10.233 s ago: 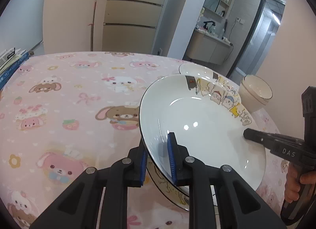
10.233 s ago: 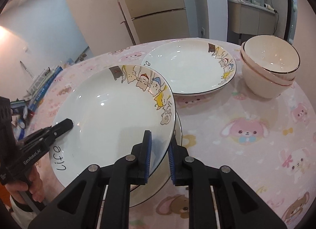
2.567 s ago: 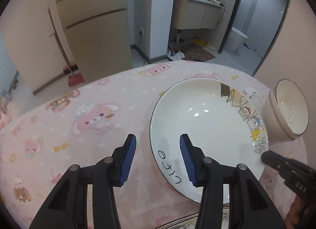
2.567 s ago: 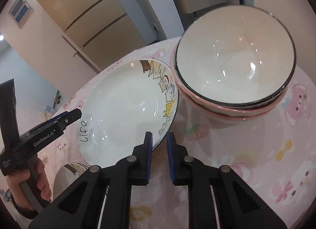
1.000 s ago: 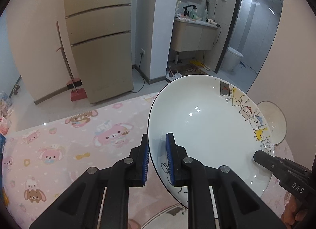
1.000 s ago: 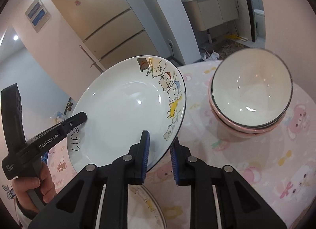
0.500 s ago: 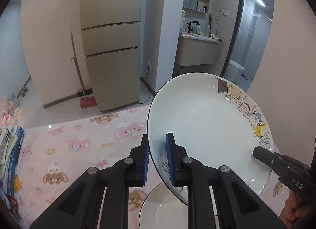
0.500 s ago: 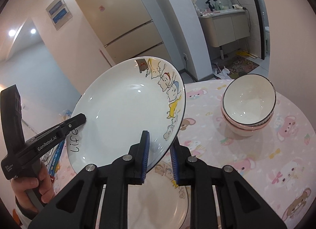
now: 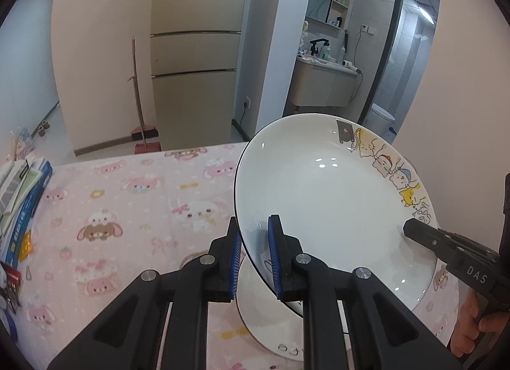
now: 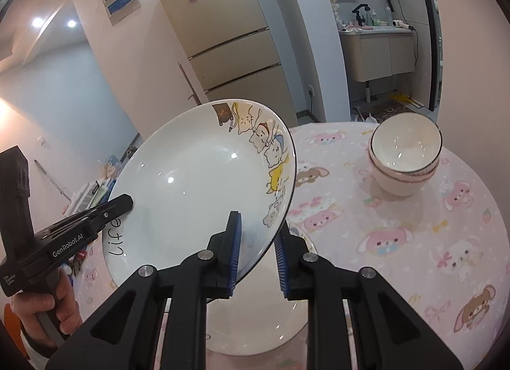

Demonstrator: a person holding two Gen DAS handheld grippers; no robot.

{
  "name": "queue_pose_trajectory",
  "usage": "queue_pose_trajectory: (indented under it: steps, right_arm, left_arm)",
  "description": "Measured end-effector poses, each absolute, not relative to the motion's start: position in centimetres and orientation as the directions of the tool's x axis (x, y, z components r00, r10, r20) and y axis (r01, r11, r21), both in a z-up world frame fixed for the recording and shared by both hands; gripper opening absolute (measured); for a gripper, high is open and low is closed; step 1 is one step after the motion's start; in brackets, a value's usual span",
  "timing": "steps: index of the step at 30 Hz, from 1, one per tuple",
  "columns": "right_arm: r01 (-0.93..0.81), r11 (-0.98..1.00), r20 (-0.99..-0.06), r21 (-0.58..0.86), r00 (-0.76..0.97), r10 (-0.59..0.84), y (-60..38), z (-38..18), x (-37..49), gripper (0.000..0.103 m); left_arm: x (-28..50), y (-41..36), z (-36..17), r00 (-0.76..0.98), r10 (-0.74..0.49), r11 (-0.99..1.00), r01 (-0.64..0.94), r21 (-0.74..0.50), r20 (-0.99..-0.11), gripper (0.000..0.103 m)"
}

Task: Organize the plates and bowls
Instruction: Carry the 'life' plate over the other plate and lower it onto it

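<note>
A white plate with cartoon animals on its rim [image 9: 328, 197] [image 10: 204, 178] is held in the air, tilted, above the table. My left gripper [image 9: 253, 255] is shut on its left rim. My right gripper [image 10: 256, 245] is shut on its right rim and also shows in the left wrist view [image 9: 411, 229]. My left gripper also shows in the right wrist view [image 10: 126, 202]. A second white plate [image 9: 264, 312] [image 10: 261, 322] lies on the table right below the held one. Two stacked pink bowls [image 10: 403, 159] stand at the far right.
The round table has a pink cartoon tablecloth [image 9: 127, 197] [image 10: 398, 242]. Books and boxes [image 9: 19, 191] lie at its left edge. A fridge [image 9: 194, 76] and a broom [image 9: 140, 105] stand beyond the table, with a bathroom vanity [image 9: 322, 83] behind.
Both grippers have carried the held plate back over the plate lying on the table, away from the bowls. Earlier my left gripper was open; it closed on the plate's rim.
</note>
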State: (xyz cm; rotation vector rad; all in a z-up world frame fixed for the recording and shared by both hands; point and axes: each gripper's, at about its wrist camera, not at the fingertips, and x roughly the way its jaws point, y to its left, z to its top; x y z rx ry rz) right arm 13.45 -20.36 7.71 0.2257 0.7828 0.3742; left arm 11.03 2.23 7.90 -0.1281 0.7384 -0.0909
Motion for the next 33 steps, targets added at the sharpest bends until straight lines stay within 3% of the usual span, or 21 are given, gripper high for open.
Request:
queue_pose_trajectory:
  steps: [15, 33]
  right_arm:
    - [-0.234, 0.924, -0.702, 0.304, 0.600, 0.383, -19.9, 3.0, 11.0, 0.019]
    - [-0.225, 0.936, -0.744, 0.272, 0.568, 0.353, -19.6, 0.6, 10.4, 0.019]
  left_arm:
    - [7.6, 2.2, 1.7, 0.697, -0.142, 0.984, 0.023, -0.176, -0.703, 0.018]
    - [7.3, 2.0, -1.6, 0.665, -0.142, 0.983, 0.007, -0.184, -0.733, 0.018]
